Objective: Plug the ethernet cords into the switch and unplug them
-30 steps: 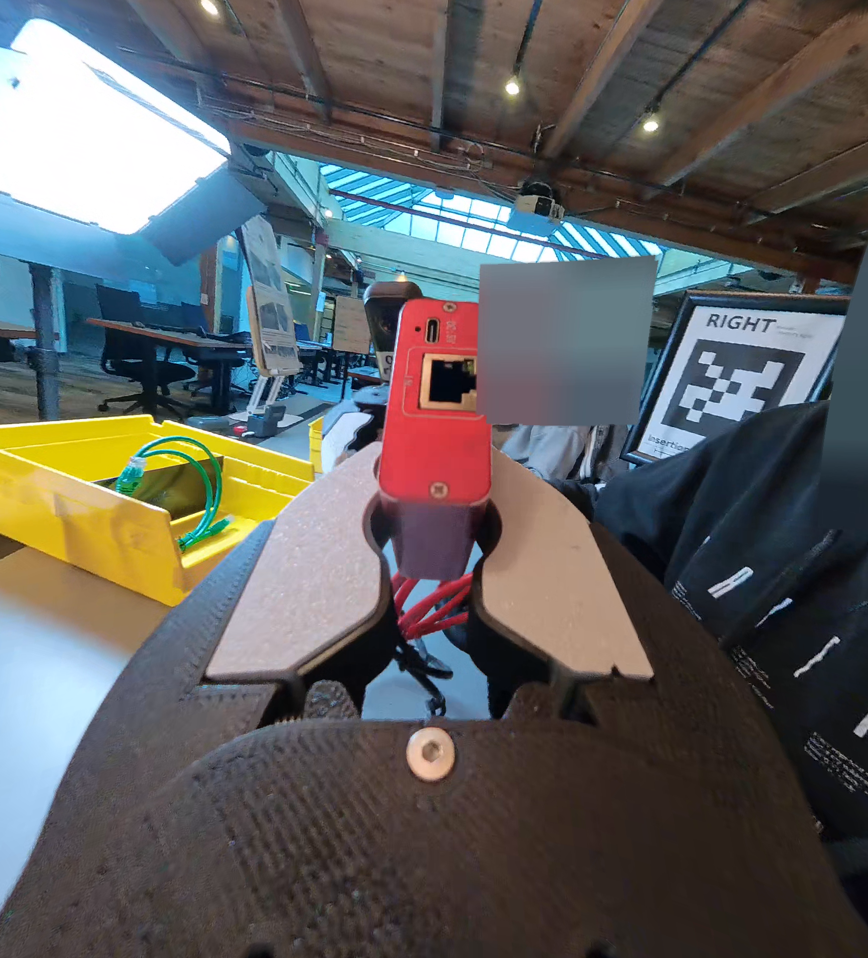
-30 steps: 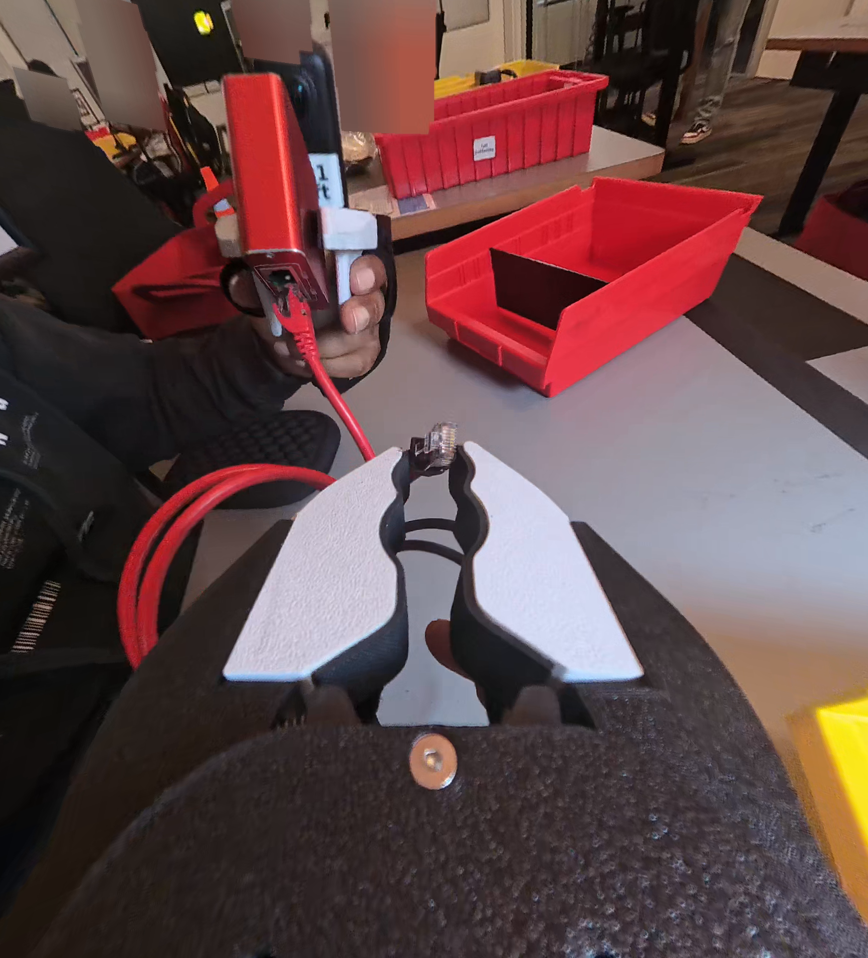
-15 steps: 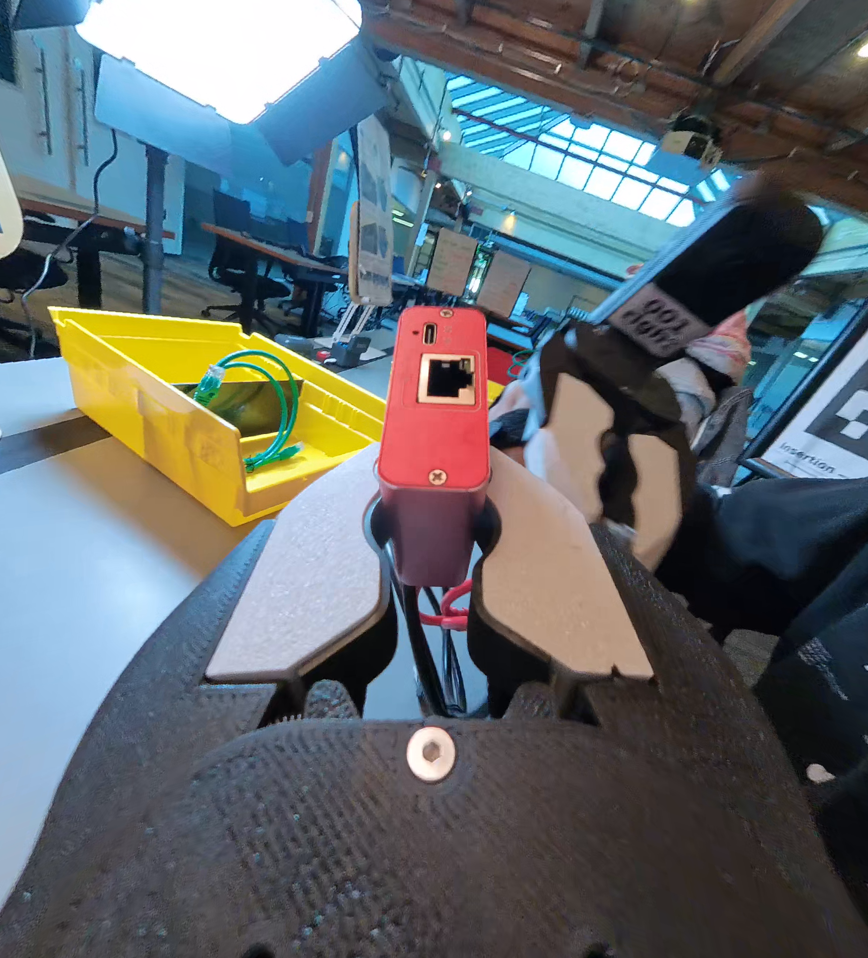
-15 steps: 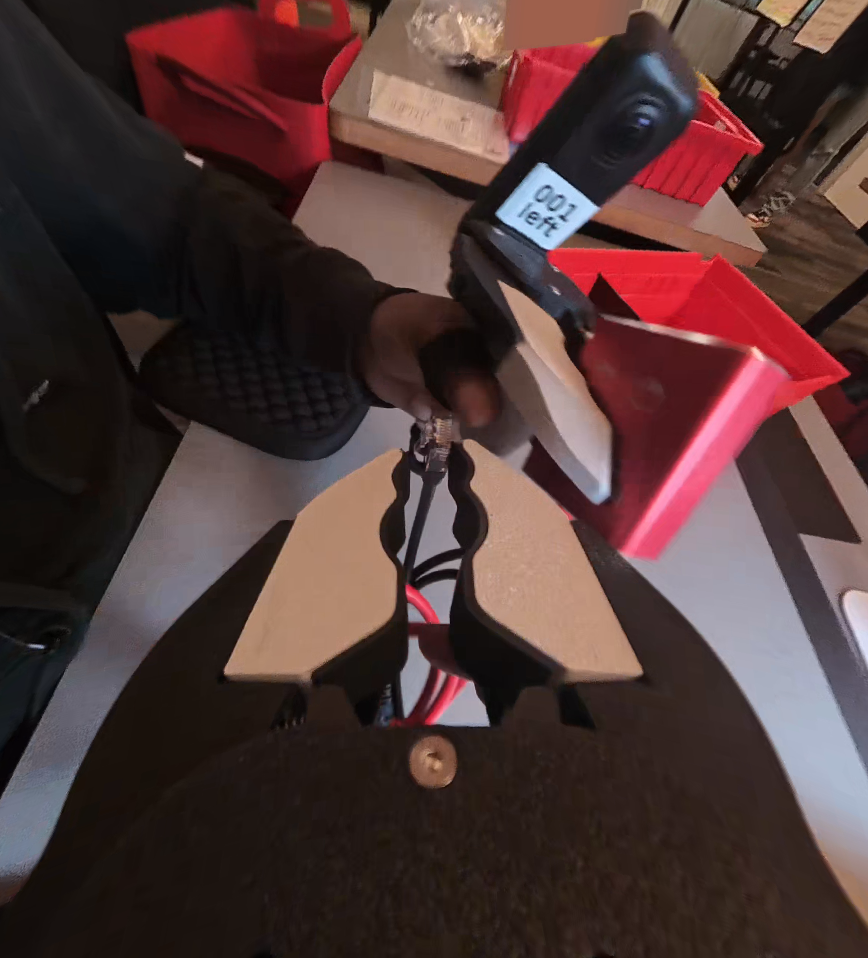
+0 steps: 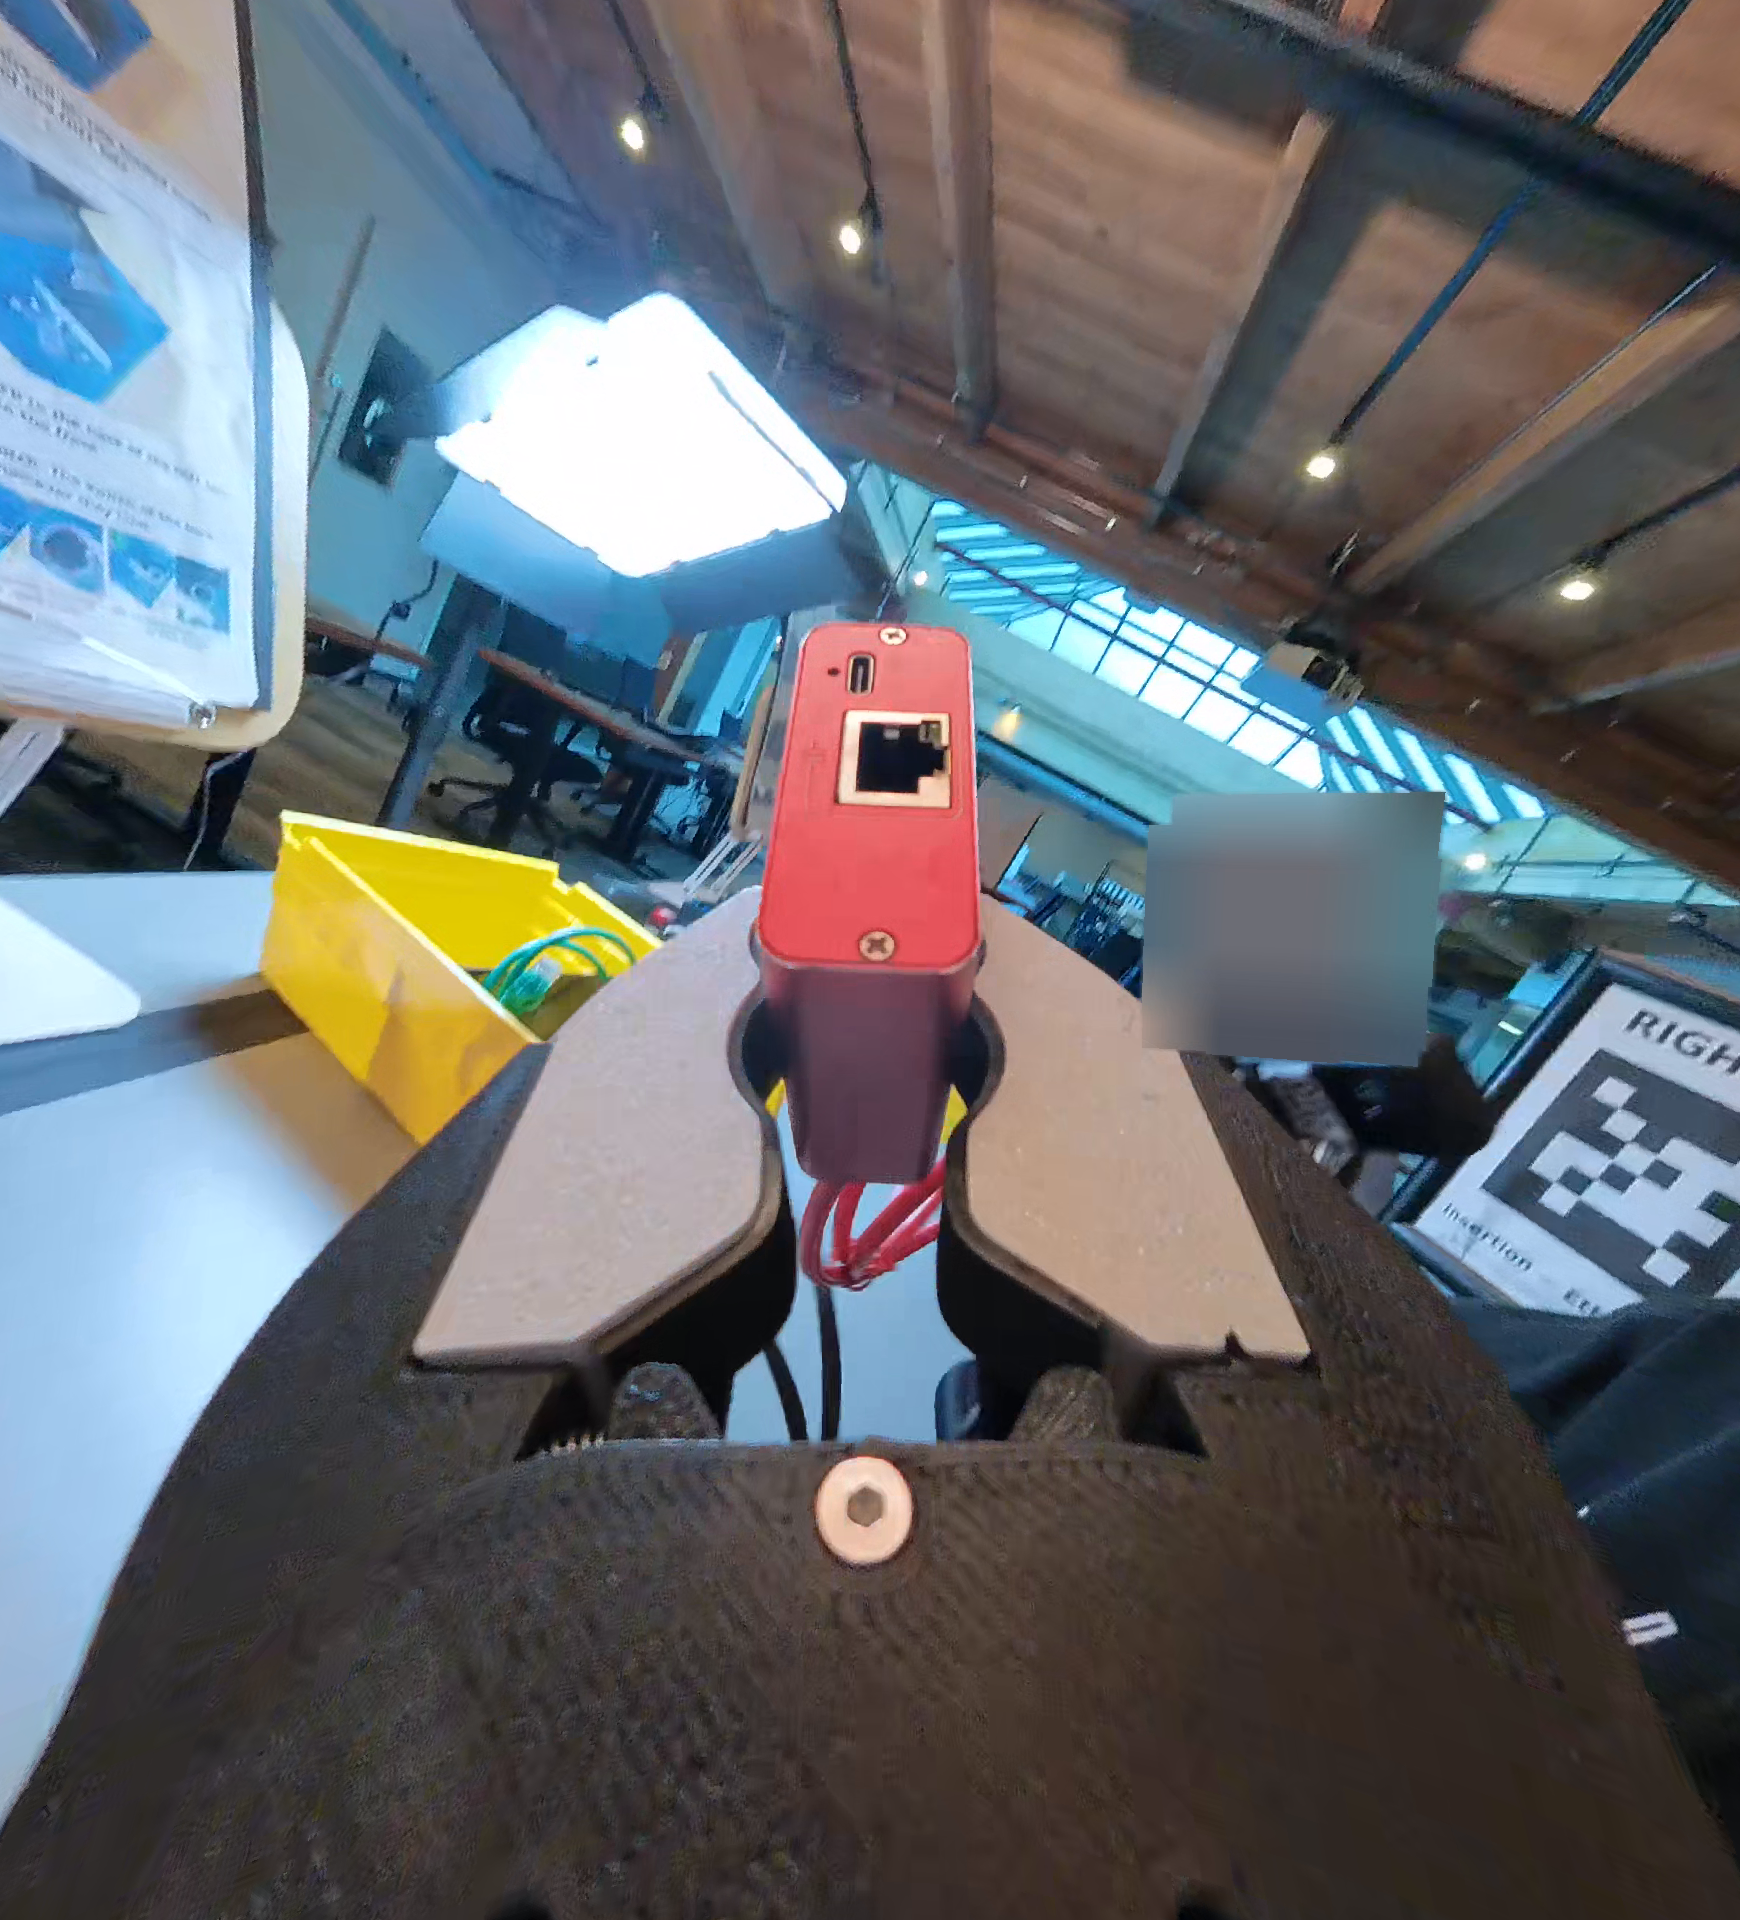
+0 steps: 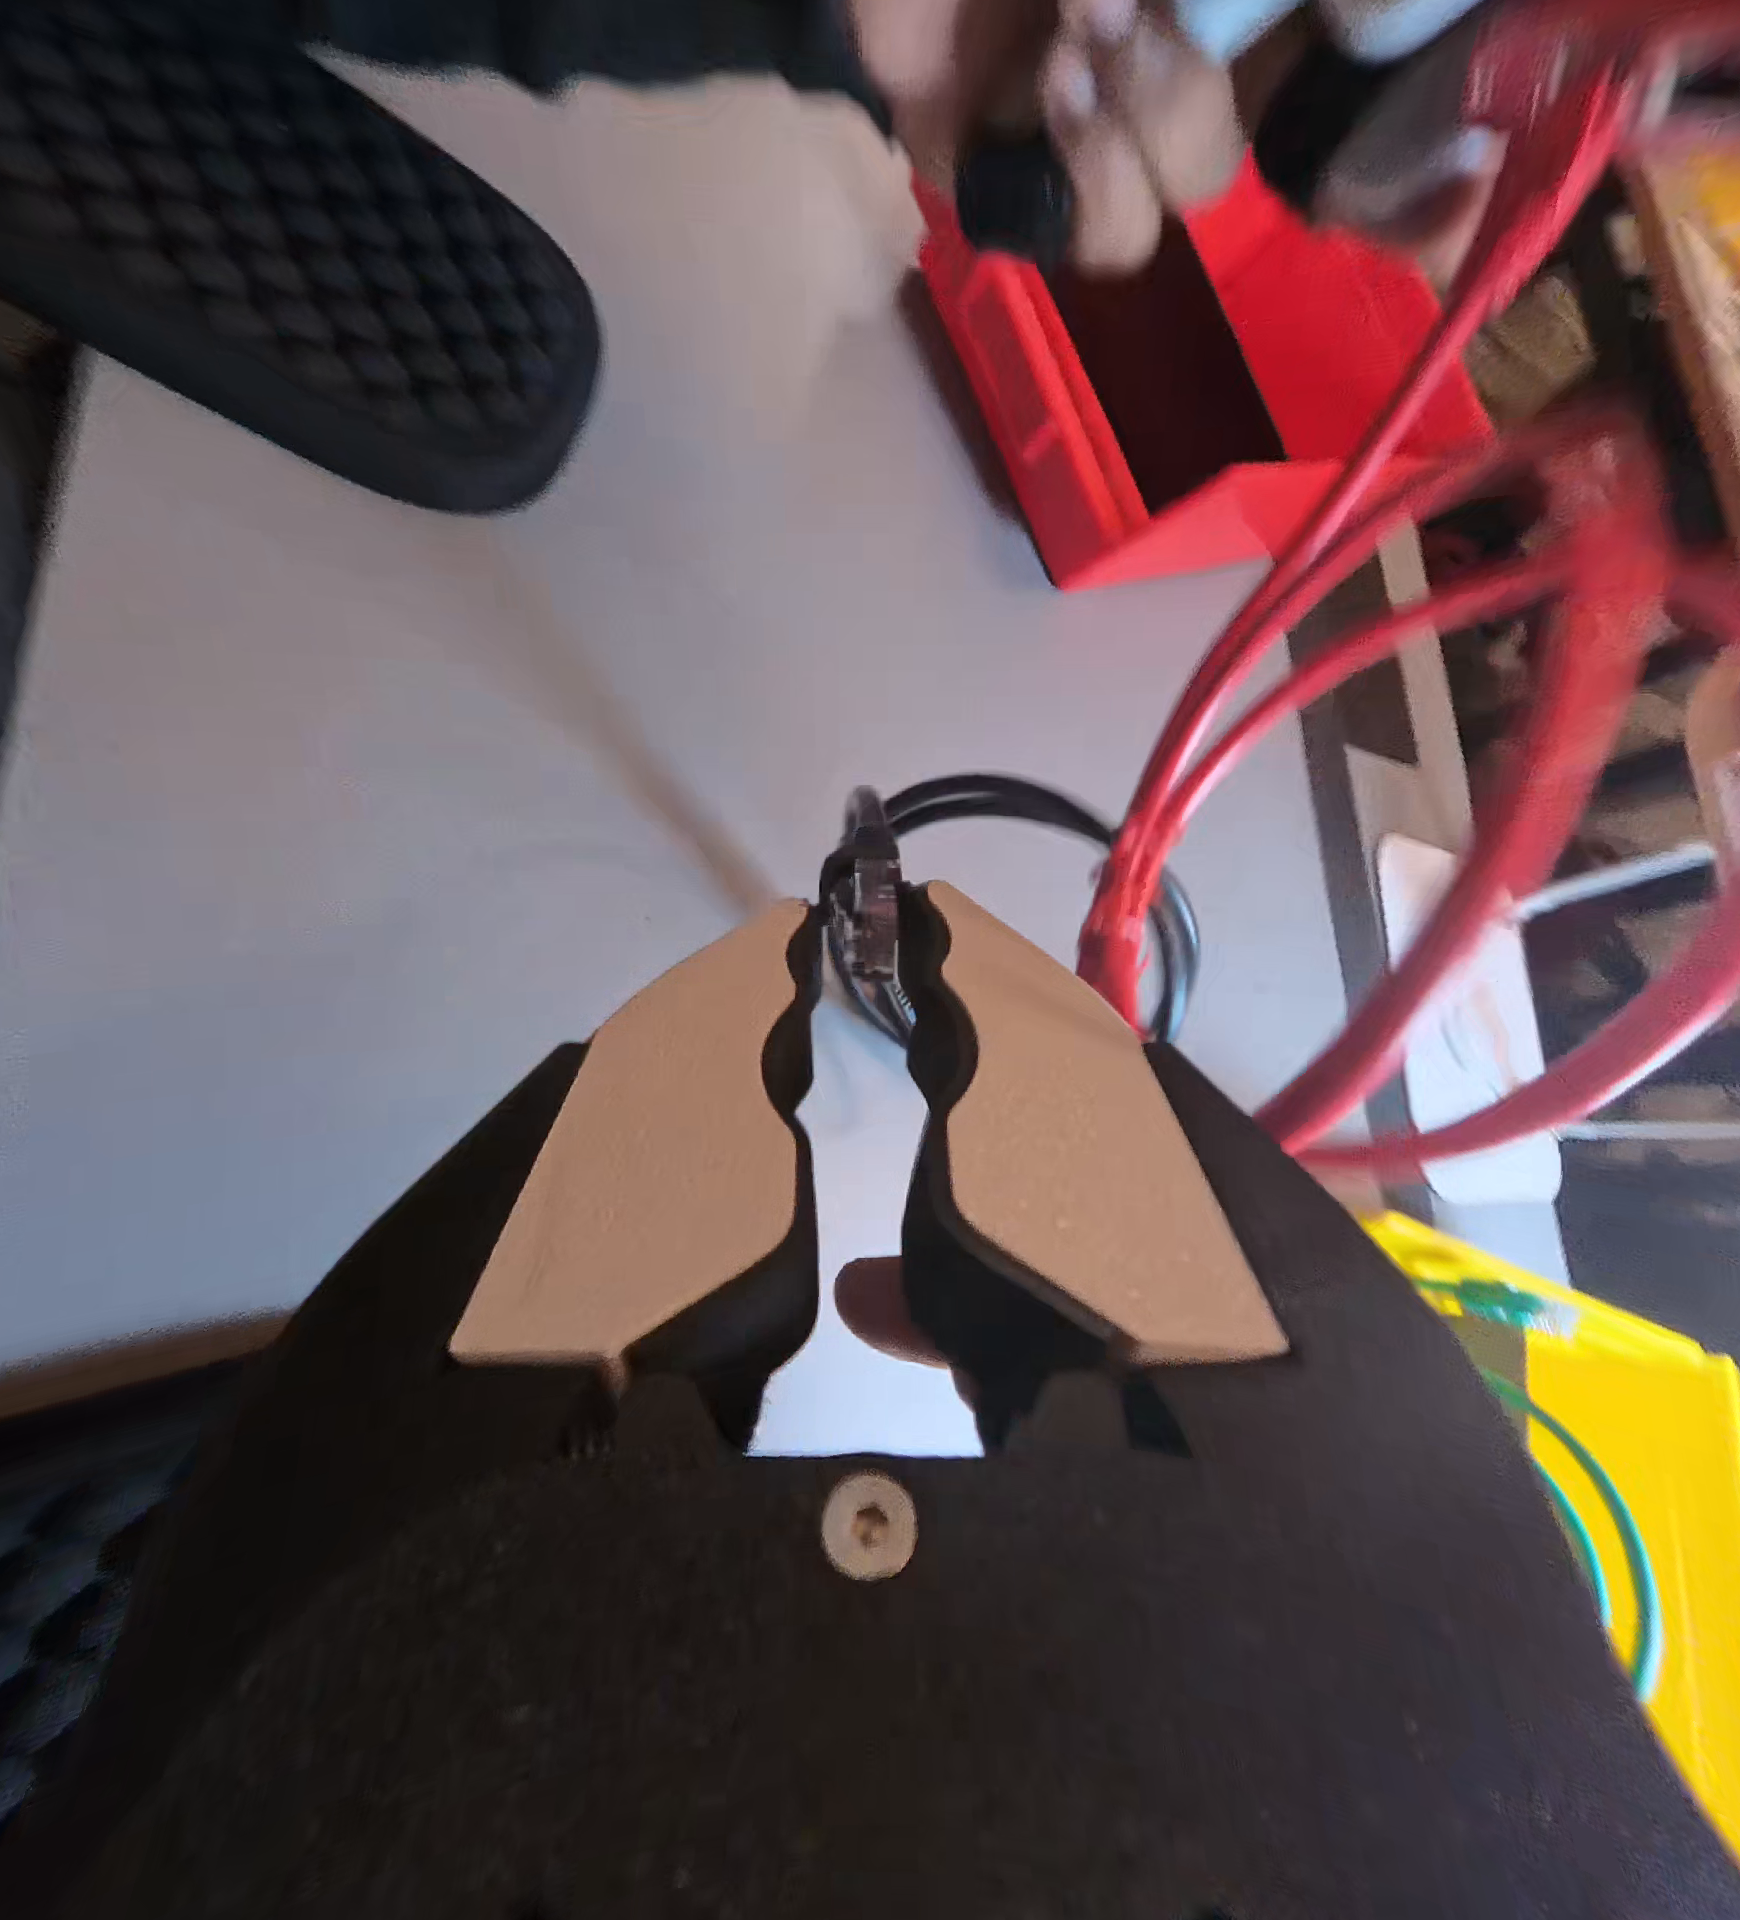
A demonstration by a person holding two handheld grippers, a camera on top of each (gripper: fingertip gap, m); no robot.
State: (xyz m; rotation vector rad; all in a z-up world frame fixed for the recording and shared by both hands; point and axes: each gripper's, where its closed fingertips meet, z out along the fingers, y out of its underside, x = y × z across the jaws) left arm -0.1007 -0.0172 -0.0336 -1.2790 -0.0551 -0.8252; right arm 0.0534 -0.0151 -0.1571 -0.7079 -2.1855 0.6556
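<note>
My left gripper [image 5: 871,1023] is shut on the red switch [image 5: 871,831] and holds it upright above the table. The switch's top ethernet port [image 5: 892,756] faces the camera and is empty. Loops of a red cord [image 5: 871,1226] hang from the switch's lower end. My right gripper [image 6: 864,914] is shut on the plug of a black ethernet cord [image 6: 871,904], whose loops [image 6: 1001,810] trail just beyond the fingertips over the grey table. The red cord [image 6: 1365,665] sweeps across the right of the right wrist view, blurred.
A yellow bin [image 5: 398,956] holding a green cord [image 5: 554,961] stands on the table at left; it also shows in the right wrist view [image 6: 1666,1507]. A red bin [image 6: 1188,416] lies ahead of the right gripper. A person's dark sleeve [image 6: 253,239] reaches over the table. A framed marker sign [image 5: 1655,1164] stands right. Spacing between my two grippers at the tips: around 20 centimeters.
The left gripper has tilted up and swung with the switch, and the right gripper has left its view. The right gripper has swung down over the table with the black plug still held.
</note>
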